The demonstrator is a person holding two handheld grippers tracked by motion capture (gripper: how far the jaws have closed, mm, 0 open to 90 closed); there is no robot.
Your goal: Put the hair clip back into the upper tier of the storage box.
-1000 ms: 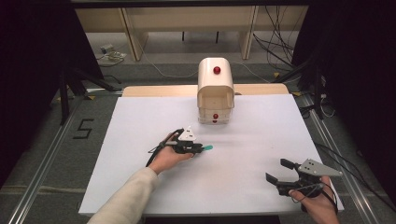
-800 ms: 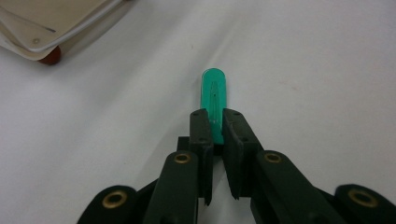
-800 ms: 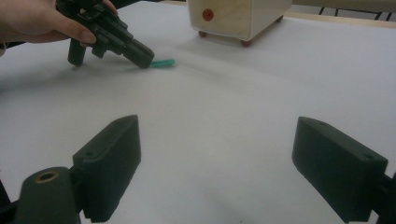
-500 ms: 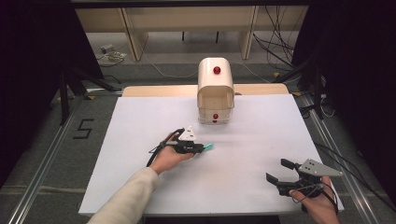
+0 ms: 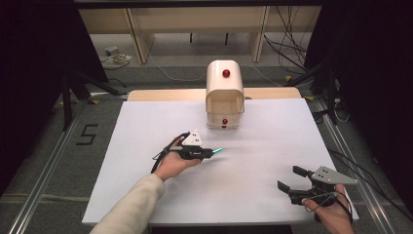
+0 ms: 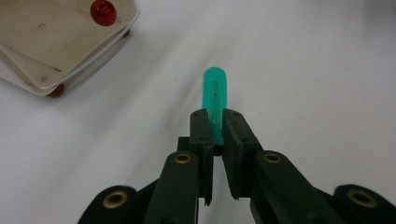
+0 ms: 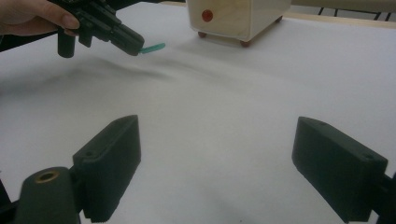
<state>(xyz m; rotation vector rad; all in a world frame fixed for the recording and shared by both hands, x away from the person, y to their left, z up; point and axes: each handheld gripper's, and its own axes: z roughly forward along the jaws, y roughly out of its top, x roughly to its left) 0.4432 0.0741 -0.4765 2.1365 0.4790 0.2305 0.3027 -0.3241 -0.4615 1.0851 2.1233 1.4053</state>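
Observation:
A small green stick (image 6: 215, 95) with a rounded tip juts forward from between the jaws of my left gripper (image 6: 216, 122), which is shut on it. In the high view that left gripper (image 5: 211, 153) is at the middle of the white table, the green stick (image 5: 218, 151) pointing right. A cream box (image 5: 224, 95) with red knobs stands behind it; its corner (image 6: 70, 42) lies at the upper left of the left gripper view. My right gripper (image 5: 288, 178) rests near the front right corner, jaws wide open with nothing between them (image 7: 217, 154). From there the left gripper (image 7: 135, 45) and the green stick (image 7: 152, 48) appear at upper left.
The white table top (image 5: 146, 126) spreads around both hands. The cream box (image 7: 236, 16) stands at the back middle on small red feet. Beyond the table are a wooden bench frame (image 5: 136, 29), cables on the floor and metal rails along both sides.

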